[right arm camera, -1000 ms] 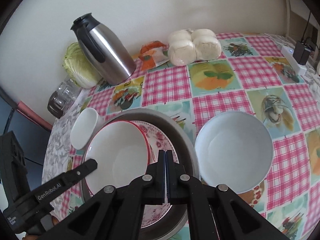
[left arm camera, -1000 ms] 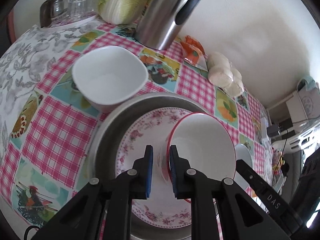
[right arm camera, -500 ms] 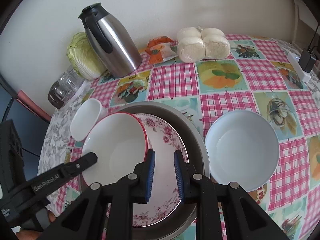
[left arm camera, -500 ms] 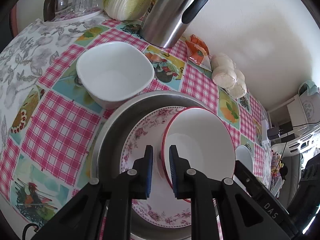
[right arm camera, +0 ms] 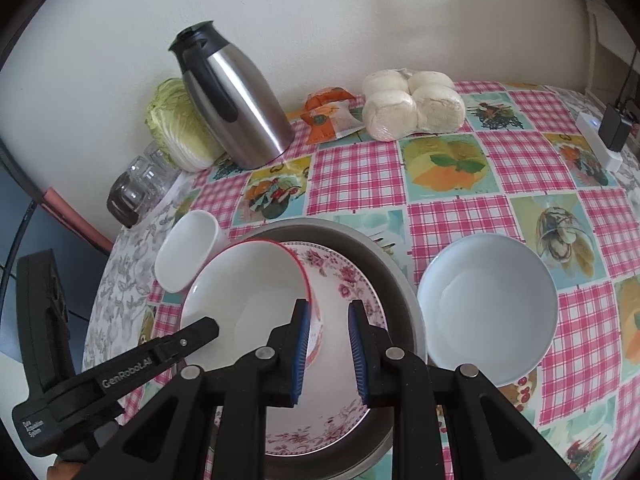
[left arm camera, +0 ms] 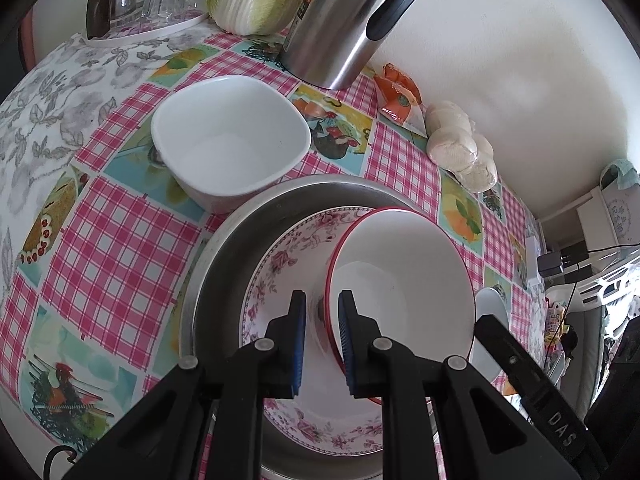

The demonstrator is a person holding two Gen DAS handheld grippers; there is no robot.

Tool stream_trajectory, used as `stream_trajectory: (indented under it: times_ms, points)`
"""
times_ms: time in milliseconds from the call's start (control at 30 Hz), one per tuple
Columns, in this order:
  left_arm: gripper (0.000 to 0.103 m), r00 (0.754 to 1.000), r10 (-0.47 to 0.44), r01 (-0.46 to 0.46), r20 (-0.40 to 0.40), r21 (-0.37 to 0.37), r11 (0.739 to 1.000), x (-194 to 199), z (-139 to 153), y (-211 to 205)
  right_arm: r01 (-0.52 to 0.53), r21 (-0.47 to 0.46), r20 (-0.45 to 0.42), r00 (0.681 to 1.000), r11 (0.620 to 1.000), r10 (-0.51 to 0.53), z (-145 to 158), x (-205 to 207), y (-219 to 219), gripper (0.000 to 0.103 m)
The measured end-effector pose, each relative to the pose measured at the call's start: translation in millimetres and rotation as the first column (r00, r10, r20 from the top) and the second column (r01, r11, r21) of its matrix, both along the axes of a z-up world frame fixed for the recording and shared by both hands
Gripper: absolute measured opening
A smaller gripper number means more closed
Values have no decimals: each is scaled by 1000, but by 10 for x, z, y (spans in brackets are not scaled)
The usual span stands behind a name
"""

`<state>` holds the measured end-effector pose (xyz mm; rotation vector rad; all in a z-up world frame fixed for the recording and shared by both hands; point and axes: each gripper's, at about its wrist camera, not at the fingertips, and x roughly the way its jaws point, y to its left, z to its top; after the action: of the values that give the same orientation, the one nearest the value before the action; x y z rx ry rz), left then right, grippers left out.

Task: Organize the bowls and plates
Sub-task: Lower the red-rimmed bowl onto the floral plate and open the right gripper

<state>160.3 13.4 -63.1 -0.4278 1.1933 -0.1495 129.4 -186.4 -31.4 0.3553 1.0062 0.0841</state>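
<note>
The red-rimmed bowl [left arm camera: 400, 280] is clamped at its near rim by the left gripper [left arm camera: 322, 340] and held tilted over the floral plate [left arm camera: 280, 272] in the metal basin [left arm camera: 224, 256]. The right gripper [right arm camera: 328, 350] is seen with jaws apart, empty. A square white bowl [left arm camera: 230, 142] is found beyond, and a pale blue bowl [right arm camera: 486, 306] beside the basin.

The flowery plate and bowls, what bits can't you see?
- White pink-flowered plate: both views, its middle is covered by the red-rimmed white bowl and gripper fingers.
- Red-rimmed bowl's underside: hidden, so whether it rests on the plate is unclear.
- Round pale-blue bowl: left wrist view, mostly behind the red-rimmed bowl.
- Steel thermos jug: left wrist view, top cut off.
</note>
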Motion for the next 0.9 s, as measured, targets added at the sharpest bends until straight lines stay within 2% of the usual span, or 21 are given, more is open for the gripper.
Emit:
stream_trajectory:
  times_ms: [200,400,533,667,867,900]
  points:
    - [17,1000,-8,8,-4,1,1000,5,-21,-4,-42,-24,-41,998,999,41,-91,26,128,23]
    - [18,1000,-10,9,-17,-15,1000,10,-54,-21,-45,-50,-72,997,998,41,-95,3,111,30]
    - [18,1000,-14,14,-21,-2,1000,5,-52,-39,-56,-84,-81,996,995,50,-75,-10,131,30]
    - [19,1000,-21,21,-6,22,1000,-17,12,-48,-58,-79,-61,997,995,53,-27,-21,122,30]
    - [37,997,-19,15,71,49,999,-77,236,-42,-46,-75,34,998,996,49,187,-60,122,30]
    - [41,996,-13,8,83,61,998,-85,275,-35,-42,-87,47,998,995,47,212,-66,124,34]
